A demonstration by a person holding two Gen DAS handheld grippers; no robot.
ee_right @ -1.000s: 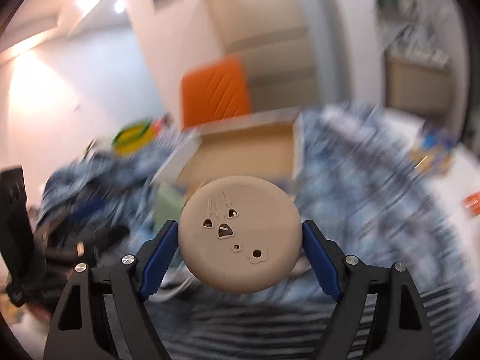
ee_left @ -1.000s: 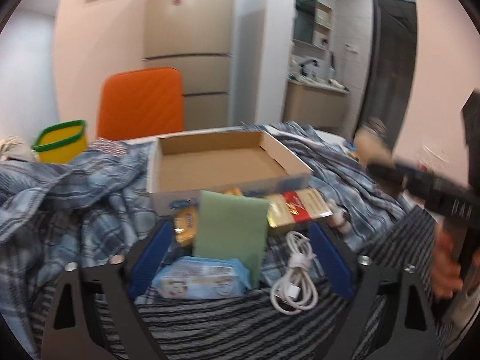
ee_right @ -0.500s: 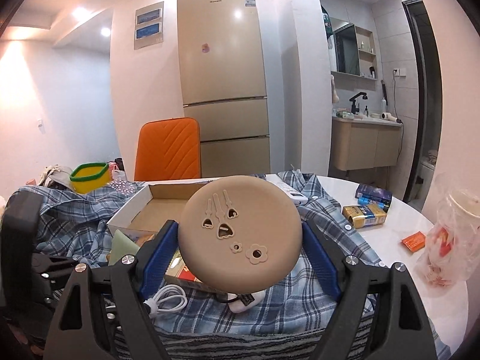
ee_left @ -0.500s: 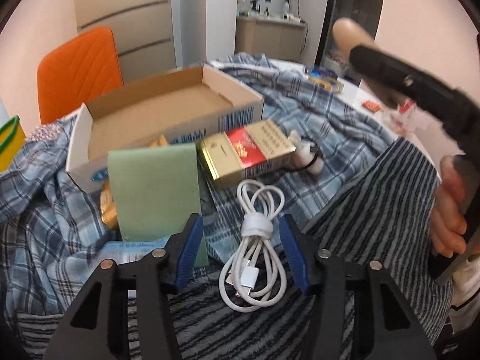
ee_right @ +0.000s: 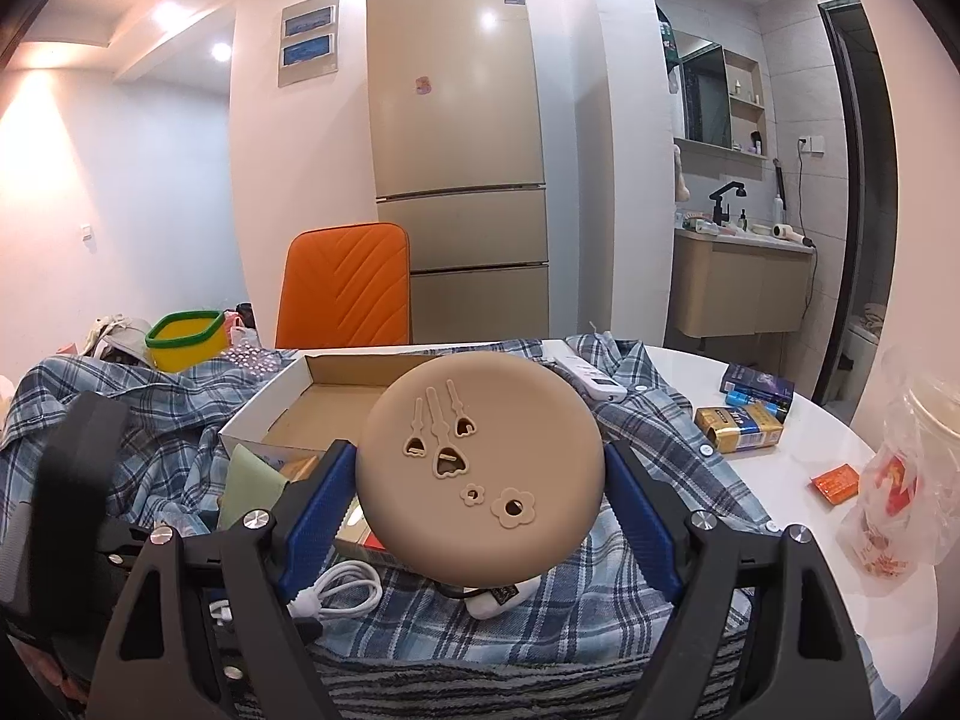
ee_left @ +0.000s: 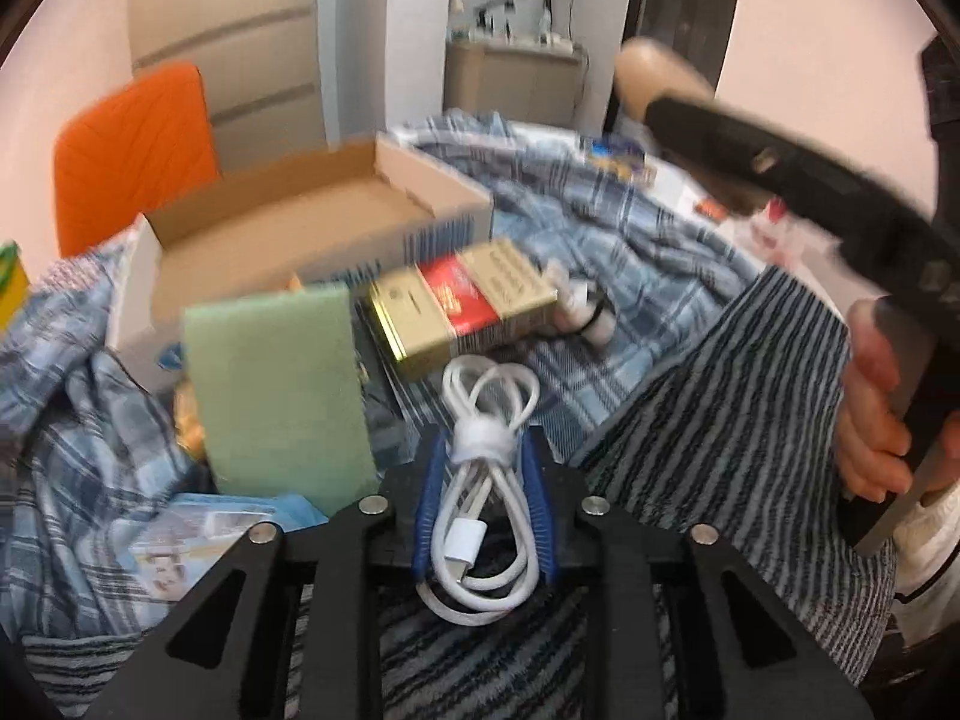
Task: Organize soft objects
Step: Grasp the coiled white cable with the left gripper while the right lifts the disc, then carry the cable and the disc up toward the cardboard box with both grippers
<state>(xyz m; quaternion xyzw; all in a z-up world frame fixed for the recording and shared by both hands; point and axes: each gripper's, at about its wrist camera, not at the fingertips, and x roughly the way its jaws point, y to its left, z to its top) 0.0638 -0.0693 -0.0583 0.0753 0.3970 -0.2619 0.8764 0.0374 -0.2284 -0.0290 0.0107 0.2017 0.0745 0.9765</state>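
My left gripper [ee_left: 483, 465] is shut on a coiled white cable [ee_left: 486, 492] lying on a striped cloth [ee_left: 720, 420]. A green sponge [ee_left: 279, 387] stands just left of it, with a blue wipes pack [ee_left: 198, 540] below. My right gripper [ee_right: 480, 480] is shut on a round tan silicone pad [ee_right: 480, 468] with cut-out patterns, held above the table; it shows at upper right in the left wrist view [ee_left: 654, 72]. An open cardboard box [ee_left: 288, 228] sits behind, also in the right wrist view [ee_right: 336, 384].
A gold and red carton [ee_left: 462, 300] lies by the box on a plaid shirt [ee_left: 600, 240]. An orange chair [ee_right: 348, 288] and a yellow basket [ee_right: 186, 342] stand behind. Small boxes [ee_right: 741, 426] and a plastic bag [ee_right: 900, 480] sit on the white table [ee_right: 798, 516] at right.
My left gripper moved forward over the white cable and closed on it. My right gripper swung up and now holds the tan pad steady.
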